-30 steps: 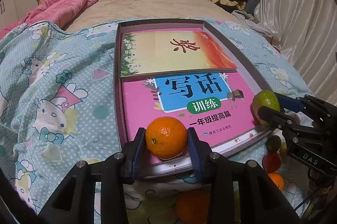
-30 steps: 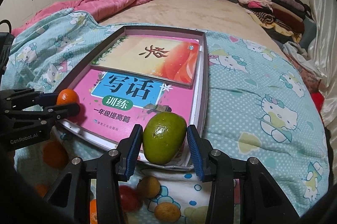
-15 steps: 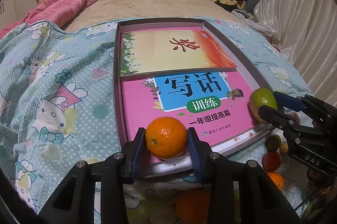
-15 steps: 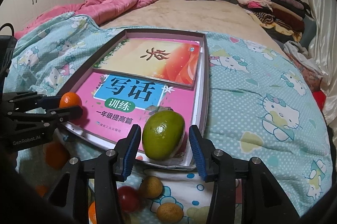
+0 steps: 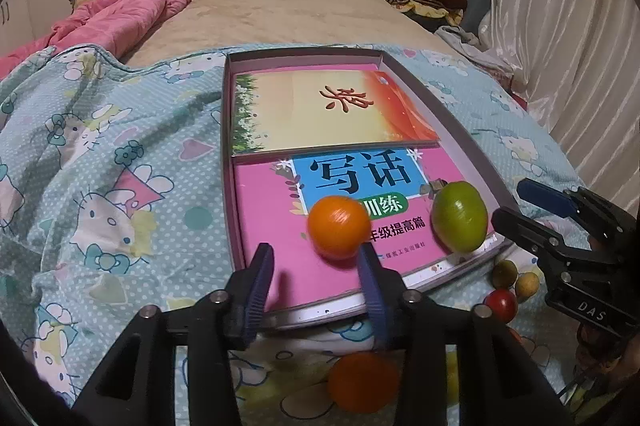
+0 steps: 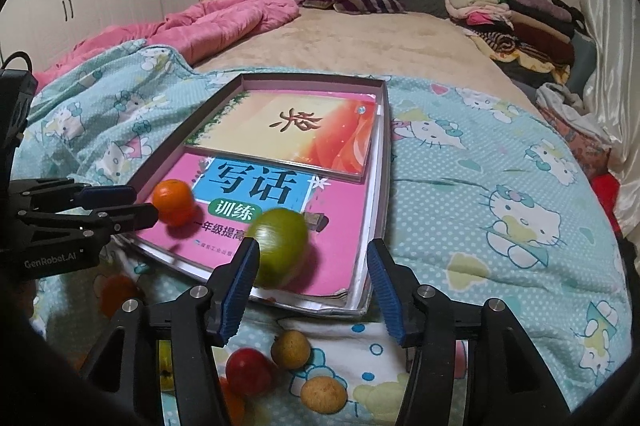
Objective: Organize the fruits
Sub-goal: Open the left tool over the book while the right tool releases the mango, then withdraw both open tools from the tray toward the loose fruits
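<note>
An orange lies blurred on the pink book in the shallow tray, just beyond the tips of my left gripper. Its jaws are opening and no pad presses on the fruit. A green fruit rests on the same book by the left finger of my right gripper. Those jaws are opening too, with a wide gap on the right side. In the right wrist view the orange sits by the left gripper. In the left wrist view the green fruit sits near the right gripper.
Loose fruits lie on the blue cartoon quilt in front of the tray: a red one, two brownish ones and another orange. A second book fills the tray's far half. A pink blanket and folded clothes lie behind.
Both grippers have spread their jaws and let go. The orange and the green fruit have left the pads and now lie on the pink book in the tray.
</note>
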### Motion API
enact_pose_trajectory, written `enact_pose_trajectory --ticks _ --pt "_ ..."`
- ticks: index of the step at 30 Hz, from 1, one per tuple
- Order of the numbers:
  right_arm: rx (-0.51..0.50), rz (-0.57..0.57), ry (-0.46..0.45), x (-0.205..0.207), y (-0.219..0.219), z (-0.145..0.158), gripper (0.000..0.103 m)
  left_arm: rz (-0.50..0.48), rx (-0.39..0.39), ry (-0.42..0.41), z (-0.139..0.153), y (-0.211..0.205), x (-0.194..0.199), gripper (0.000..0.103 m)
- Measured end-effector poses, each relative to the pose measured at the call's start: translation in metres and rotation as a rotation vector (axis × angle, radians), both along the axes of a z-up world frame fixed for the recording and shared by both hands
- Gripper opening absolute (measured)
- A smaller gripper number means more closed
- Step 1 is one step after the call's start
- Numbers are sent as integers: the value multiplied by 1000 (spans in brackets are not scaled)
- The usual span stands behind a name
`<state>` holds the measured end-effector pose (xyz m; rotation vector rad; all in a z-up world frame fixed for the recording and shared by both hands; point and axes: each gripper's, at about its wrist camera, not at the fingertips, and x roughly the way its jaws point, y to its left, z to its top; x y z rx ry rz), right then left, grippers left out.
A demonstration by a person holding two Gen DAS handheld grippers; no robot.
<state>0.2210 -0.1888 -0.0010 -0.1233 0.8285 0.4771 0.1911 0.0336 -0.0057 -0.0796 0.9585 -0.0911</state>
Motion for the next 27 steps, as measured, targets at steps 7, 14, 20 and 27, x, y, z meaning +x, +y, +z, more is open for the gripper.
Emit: enact_pose_trajectory --ticks 7,14,20,27 --pt "-16 -6 -29 -6 -2 5 68 12 -3 -20 7 4 -4 56" --pt "-7 -12 -49 -11 -7 10 68 27 -8 -60 20 8 -9 66" --pt "-2 -9 -61 -15 -9 13 69 37 1 -83 26 10 -15 74" --pt "19 -10 -96 -23 -13 22 74 51 -1 -99 30 13 -22 81"
